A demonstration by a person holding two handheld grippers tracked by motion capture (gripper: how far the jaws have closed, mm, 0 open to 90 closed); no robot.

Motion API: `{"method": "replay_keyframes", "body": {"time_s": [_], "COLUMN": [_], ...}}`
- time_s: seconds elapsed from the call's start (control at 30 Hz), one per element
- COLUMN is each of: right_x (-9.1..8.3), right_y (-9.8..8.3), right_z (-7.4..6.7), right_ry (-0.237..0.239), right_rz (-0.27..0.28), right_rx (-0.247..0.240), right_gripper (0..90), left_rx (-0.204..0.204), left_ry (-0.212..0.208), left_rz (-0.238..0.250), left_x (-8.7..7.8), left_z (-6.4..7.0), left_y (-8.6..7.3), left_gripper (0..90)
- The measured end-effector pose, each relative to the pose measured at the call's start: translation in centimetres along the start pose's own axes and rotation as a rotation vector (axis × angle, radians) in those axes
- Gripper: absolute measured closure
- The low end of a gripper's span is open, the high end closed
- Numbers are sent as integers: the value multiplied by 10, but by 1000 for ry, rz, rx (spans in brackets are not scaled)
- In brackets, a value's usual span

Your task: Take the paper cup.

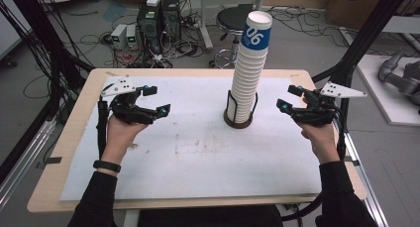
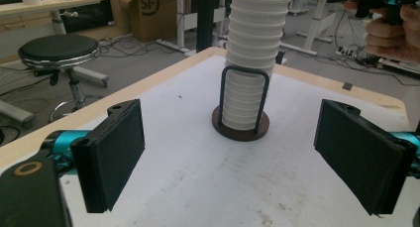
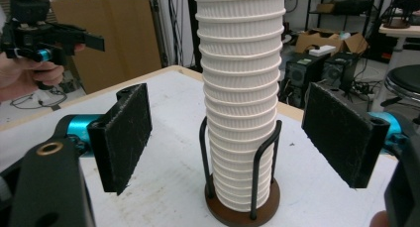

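A tall stack of white ribbed paper cups (image 1: 250,73) stands upright in a dark wire holder with a round brown base (image 1: 238,122), a little right of the table's middle; the top cup bears a blue band. My left gripper (image 1: 156,99) hovers left of the stack, held in a hand, jaws apart with nothing between them. In the left gripper view the cup stack (image 2: 250,63) is ahead, beyond the jaws. My right gripper (image 1: 289,98) is right of the stack, also open and empty. In the right gripper view the cup stack (image 3: 240,88) rises close ahead, midway between the two pads.
A white mat (image 1: 198,152) covers the wooden table (image 1: 59,157). Behind the table are a black stool (image 1: 233,19), computer boxes (image 1: 158,19) and loose cables on the floor. Black frame posts (image 1: 364,33) stand at both sides.
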State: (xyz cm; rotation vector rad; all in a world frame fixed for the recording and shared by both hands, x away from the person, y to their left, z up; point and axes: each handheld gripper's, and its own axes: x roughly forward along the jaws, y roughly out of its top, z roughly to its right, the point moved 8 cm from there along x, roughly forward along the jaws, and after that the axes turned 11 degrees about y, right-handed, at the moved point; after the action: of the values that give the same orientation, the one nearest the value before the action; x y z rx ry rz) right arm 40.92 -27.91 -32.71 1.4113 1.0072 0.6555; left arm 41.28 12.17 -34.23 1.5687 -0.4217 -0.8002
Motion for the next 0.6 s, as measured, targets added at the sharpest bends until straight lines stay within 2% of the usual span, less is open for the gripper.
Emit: {"method": "replay_keyframes", "body": {"time_s": [0.3, 0.4, 0.6], "right_x": [-2, -2, 1], "right_y": [1, 1, 4], "right_z": [-2, -3, -2], "right_ry": [-6, -12, -31], "right_rz": [3, -7, -9], "right_rx": [-9, -11, -16], "right_gripper": [194, 194, 194], "left_rx": [3, -10, 0], "left_ry": [-11, -17, -20], "left_rz": [1, 7, -4], "left_x": [-2, -1, 0], "left_z": [3, 3, 5], "left_y": [2, 3, 3], "left_gripper": [122, 122, 122]}}
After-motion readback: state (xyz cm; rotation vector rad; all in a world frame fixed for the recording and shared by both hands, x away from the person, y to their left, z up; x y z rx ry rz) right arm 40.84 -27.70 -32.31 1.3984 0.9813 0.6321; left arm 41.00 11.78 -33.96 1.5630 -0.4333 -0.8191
